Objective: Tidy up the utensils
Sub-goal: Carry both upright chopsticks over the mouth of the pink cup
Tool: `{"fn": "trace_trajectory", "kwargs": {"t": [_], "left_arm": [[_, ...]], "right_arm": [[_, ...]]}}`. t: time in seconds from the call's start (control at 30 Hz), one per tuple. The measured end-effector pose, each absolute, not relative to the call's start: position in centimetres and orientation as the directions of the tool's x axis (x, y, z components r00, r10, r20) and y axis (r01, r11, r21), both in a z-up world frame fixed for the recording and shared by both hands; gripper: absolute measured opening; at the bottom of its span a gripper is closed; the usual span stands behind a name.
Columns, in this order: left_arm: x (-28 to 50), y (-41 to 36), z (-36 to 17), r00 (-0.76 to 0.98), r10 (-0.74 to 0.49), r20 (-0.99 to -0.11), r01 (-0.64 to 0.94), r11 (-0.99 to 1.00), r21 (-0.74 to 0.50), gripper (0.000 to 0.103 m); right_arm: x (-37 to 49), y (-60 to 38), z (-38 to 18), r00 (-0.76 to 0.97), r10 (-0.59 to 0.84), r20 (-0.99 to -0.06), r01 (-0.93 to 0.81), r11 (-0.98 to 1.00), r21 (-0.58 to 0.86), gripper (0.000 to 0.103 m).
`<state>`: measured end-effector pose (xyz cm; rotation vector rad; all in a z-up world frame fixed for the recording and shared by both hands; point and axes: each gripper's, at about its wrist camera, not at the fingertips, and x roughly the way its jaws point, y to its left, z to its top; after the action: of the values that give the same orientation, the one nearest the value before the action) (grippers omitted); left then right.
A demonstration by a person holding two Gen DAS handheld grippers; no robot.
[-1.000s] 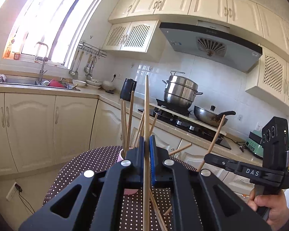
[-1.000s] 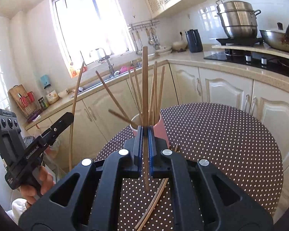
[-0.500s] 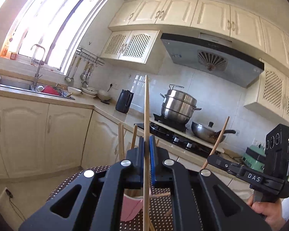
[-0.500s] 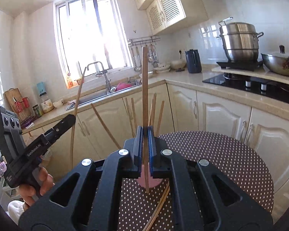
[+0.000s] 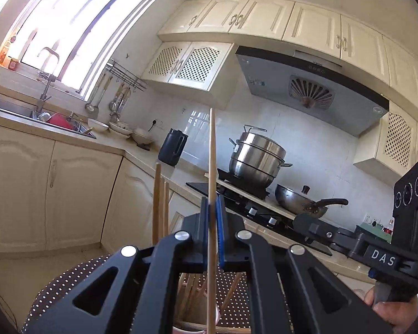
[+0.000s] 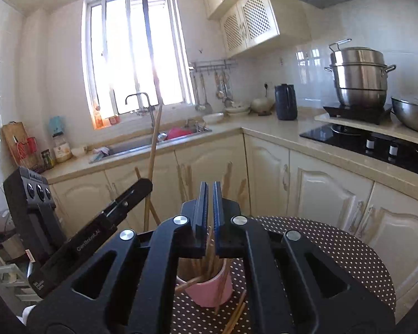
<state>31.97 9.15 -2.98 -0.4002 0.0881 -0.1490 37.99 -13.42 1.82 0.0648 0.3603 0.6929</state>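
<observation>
Pink cup (image 6: 209,289) holds tan wooden chopsticks (image 6: 206,253). The counter (image 6: 334,250) is dark brown with white polka dots. Both black claws have blue pads (image 5: 219,233).

The right claw (image 6: 210,194) no longer holds a long wooden chopstick: a second ago and half a second ago one stood clamped upright between its blue-padded fingers, and now a narrow empty gap shows between them. The round pink ceramic cup (image 6: 209,286) full of wooden chopsticks has slid lower in the right wrist view, sitting below the fingers on the brown polka-dot desk (image 6: 334,250). In the left wrist view the left claw (image 5: 213,217) has risen and tilted upward, so the cup has dropped to the bottom edge, and the right claw's chopstick, seen beside it earlier, is gone.
</observation>
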Motion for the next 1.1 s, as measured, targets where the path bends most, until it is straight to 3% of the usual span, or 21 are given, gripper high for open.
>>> {"fn": "trace_trajectory", "kwargs": {"t": [0.2,0.4,0.67,0.77,0.8,0.83,0.97,1.03,1.1], "left_arm": [[31.6,9.0,-3.7,0.985,-0.161,-0.061,0.125,0.915,-0.383,0.005],[30.0,8.7,-4.7,0.983,-0.151,-0.102,0.106,0.928,-0.357,0.005],[28.3,9.0,-5.4,0.983,-0.139,-0.118,0.083,0.917,-0.390,0.005],[28.7,9.0,-5.4,0.983,-0.127,-0.130,0.069,0.922,-0.381,0.005],[28.7,9.1,-5.5,0.984,-0.125,-0.130,0.067,0.923,-0.379,0.005],[28.9,9.3,-5.5,0.984,-0.119,-0.130,0.062,0.923,-0.380,0.005],[29.7,10.2,-5.5,0.987,-0.116,-0.114,0.061,0.916,-0.397,0.005],[30.1,10.4,-5.5,0.988,-0.112,-0.108,0.059,0.914,-0.402,0.005],[30.5,10.7,-5.4,0.989,-0.111,-0.102,0.061,0.912,-0.405,0.005]], "right_arm": [[40.2,-14.8,-3.1,0.664,0.607,-0.436,-0.559,0.791,0.249,0.004],[40.9,-15.2,-9.4,0.538,0.507,-0.673,-0.494,0.837,0.236,0.005],[42.3,-15.2,-12.4,0.472,0.471,-0.745,-0.384,0.871,0.307,0.007],[44.0,-14.4,-13.1,0.461,0.452,-0.764,-0.335,0.885,0.322,0.029],[44.4,-14.1,-13.5,0.458,0.441,-0.772,-0.325,0.891,0.317,0.046],[44.9,-13.7,-13.7,0.460,0.430,-0.777,-0.319,0.896,0.308,0.049],[46.5,-12.2,-15.2,0.439,0.398,-0.805,-0.312,0.908,0.279,0.047],[47.5,-11.6,-16.0,0.420,0.392,-0.818,-0.304,0.911,0.280,0.035],[48.2,-11.0,-16.5,0.416,0.375,-0.829,-0.298,0.917,0.266,0.035]]}}
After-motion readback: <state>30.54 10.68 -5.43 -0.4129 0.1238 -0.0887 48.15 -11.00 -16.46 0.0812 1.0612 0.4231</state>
